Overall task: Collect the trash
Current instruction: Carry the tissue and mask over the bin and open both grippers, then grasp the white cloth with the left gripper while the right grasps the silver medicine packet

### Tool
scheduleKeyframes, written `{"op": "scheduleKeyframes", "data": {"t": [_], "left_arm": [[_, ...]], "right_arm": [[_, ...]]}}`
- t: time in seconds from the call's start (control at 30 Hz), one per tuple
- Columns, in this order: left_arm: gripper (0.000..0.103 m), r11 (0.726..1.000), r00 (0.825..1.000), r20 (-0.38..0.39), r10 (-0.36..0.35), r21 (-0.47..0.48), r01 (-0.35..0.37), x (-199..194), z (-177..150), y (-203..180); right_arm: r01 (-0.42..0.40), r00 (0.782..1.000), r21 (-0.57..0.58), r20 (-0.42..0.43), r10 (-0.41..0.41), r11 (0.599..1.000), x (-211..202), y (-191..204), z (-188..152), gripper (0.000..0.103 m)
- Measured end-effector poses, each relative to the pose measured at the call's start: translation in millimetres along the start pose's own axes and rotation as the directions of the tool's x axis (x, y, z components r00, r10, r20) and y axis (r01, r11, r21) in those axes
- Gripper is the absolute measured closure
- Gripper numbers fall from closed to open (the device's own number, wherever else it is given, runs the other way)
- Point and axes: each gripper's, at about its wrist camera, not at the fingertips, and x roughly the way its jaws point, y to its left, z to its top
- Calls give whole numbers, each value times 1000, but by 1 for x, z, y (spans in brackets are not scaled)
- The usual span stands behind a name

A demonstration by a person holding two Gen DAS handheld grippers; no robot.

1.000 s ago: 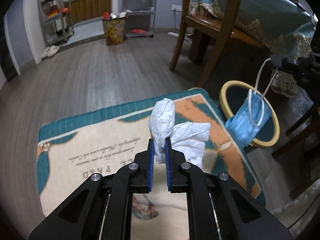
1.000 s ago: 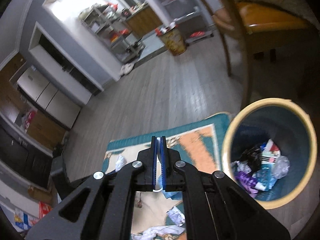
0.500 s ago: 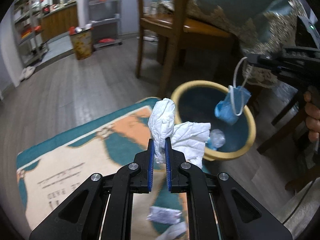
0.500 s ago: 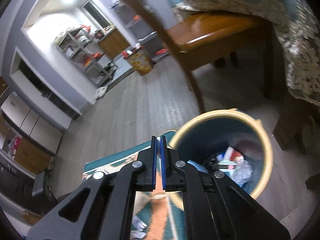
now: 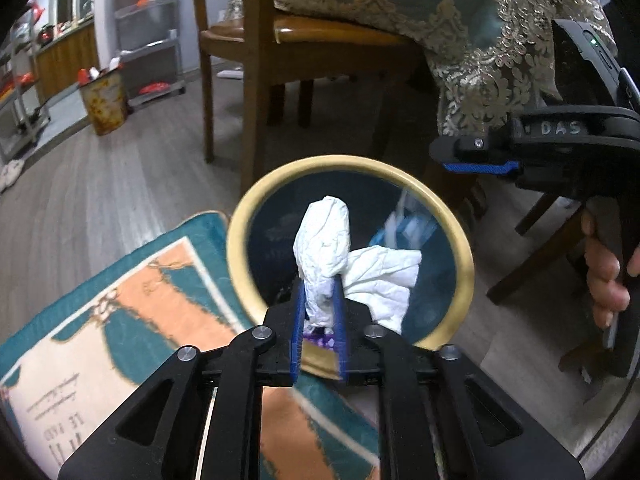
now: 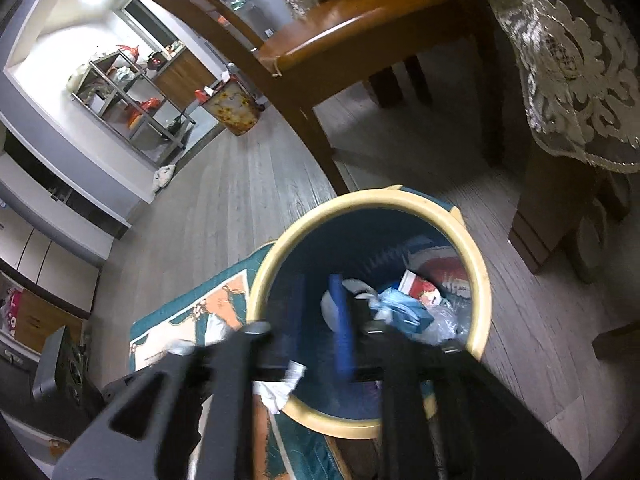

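My left gripper point(image 5: 319, 296) is shut on a crumpled white tissue point(image 5: 326, 248) and holds it over the near side of the round bin with a yellow rim point(image 5: 464, 248). A blue face mask point(image 5: 404, 228) is falling, blurred, into the bin. My right gripper point(image 6: 320, 312) is open and empty above the bin point(image 6: 482, 280); it also shows in the left wrist view point(image 5: 476, 160) at the right. In the right wrist view the mask point(image 6: 404, 308) lies on other trash inside the bin.
A teal and orange mat point(image 5: 120, 304) lies left of the bin. A wooden chair point(image 5: 256, 64) and a table with a lace-edged cloth point(image 5: 480, 40) stand behind the bin. More scraps lie on the mat point(image 6: 180, 346).
The right gripper has opened and let go of the blue mask, which drops into the bin. The left gripper has carried the tissue from over the mat to over the bin.
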Motion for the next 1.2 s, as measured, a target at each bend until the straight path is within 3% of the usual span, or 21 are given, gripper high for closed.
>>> {"op": "scheduleKeyframes", "data": {"t": [0.03, 0.07, 0.17, 0.5, 0.77, 0.97, 1.2], "left_arm": [[63, 1000, 1000, -11, 10, 2, -10, 3, 0, -1], [54, 1000, 1000, -17, 17, 3, -17, 4, -1, 0], [47, 1000, 1000, -14, 24, -12, -24, 3, -3, 6], [42, 995, 997, -1, 75, -60, -75, -29, -14, 36], [38, 977, 984, 30, 176, -128, -171, -86, -41, 80], [34, 954, 973, 6, 230, -198, -224, -118, -83, 103], [34, 926, 971, -133, 198, -300, -230, -109, -153, 106]], "right_arm": [[0, 1000, 8, 2, 0, 1000, 0, -2, -1, 58], [-1, 1000, 13, 3, 1, 1000, 0, -3, -1, 58], [-6, 1000, 11, 2, 6, 1000, 1, -1, -1, 56], [-12, 1000, -39, -11, 11, 999, 4, 22, -4, 43], [-19, 999, -131, -42, 14, 991, 5, 65, -24, 31], [11, 996, -226, -86, -31, 974, 15, 92, -53, 20], [58, 967, -232, -227, -112, 971, 48, 94, -106, 20]]}}
